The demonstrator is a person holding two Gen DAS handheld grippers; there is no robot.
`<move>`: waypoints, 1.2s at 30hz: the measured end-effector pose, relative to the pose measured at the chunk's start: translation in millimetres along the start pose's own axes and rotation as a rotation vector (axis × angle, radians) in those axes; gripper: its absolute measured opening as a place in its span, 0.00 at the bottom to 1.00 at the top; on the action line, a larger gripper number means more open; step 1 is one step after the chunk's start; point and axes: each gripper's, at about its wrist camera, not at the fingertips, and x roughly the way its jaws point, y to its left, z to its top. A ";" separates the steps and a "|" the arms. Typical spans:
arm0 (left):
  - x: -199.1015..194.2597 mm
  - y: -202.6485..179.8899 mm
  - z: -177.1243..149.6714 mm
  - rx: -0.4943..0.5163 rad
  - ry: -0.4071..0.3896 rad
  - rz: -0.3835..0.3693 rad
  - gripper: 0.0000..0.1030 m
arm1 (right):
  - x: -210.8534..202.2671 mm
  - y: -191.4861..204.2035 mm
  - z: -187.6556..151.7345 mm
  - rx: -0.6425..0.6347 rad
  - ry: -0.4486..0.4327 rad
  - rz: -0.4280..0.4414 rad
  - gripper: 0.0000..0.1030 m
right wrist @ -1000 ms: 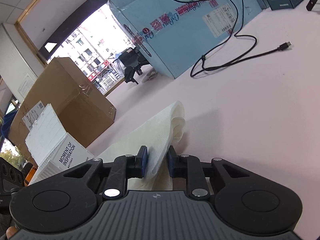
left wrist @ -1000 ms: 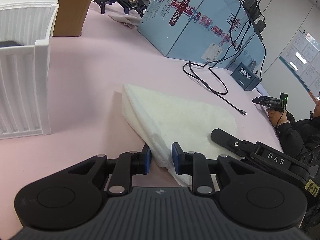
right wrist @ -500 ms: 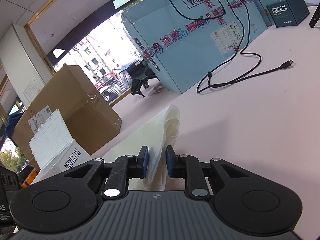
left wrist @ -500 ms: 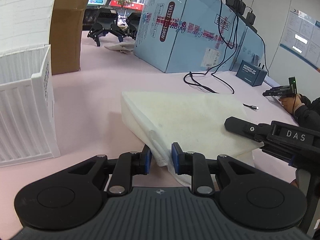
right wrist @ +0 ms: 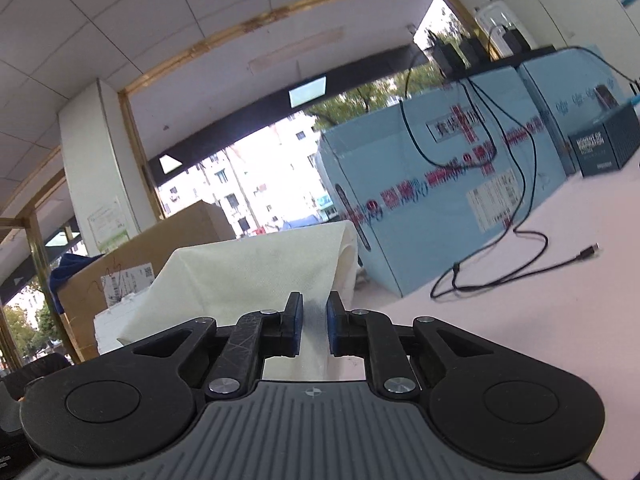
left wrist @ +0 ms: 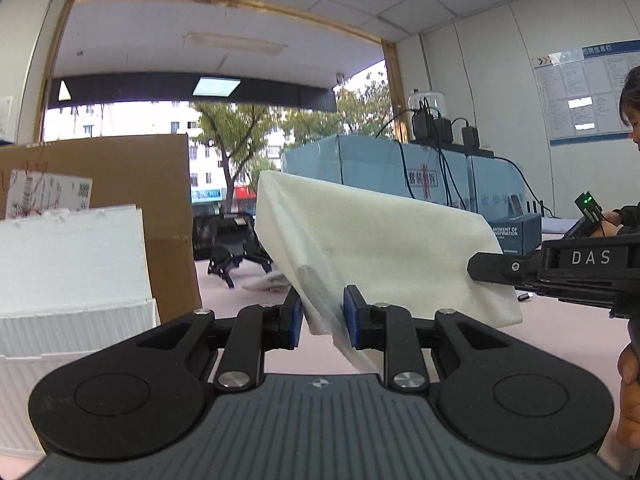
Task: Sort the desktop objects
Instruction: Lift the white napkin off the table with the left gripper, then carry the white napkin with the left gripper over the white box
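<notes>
A folded white cloth hangs in the air above the pink table, held at two corners. My left gripper is shut on its near lower corner. My right gripper is shut on the other end of the white cloth; in the left wrist view, the black finger of that gripper clamps the cloth's right edge. A white ribbed storage box stands at the left, with its lid up.
A brown cardboard box stands behind the white box. Large blue cartons with black cables line the far side. A dark small box and black robot toys sit on the table. A person's hand is at right.
Both grippers have risen and tilted up, lifting the cloth off the table; it now hangs spread between them instead of lying flat.
</notes>
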 end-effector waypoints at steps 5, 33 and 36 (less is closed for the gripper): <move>2.5 -4.2 0.8 0.022 0.018 0.016 0.20 | -3.5 3.7 2.3 -0.014 -0.027 0.006 0.10; -90.2 146.2 117.6 -0.144 -0.141 0.374 0.20 | 69.6 189.3 53.4 -0.060 -0.091 0.486 0.10; -101.0 168.6 132.2 -0.192 -0.121 0.396 0.20 | 76.5 216.7 62.1 -0.030 -0.100 0.540 0.10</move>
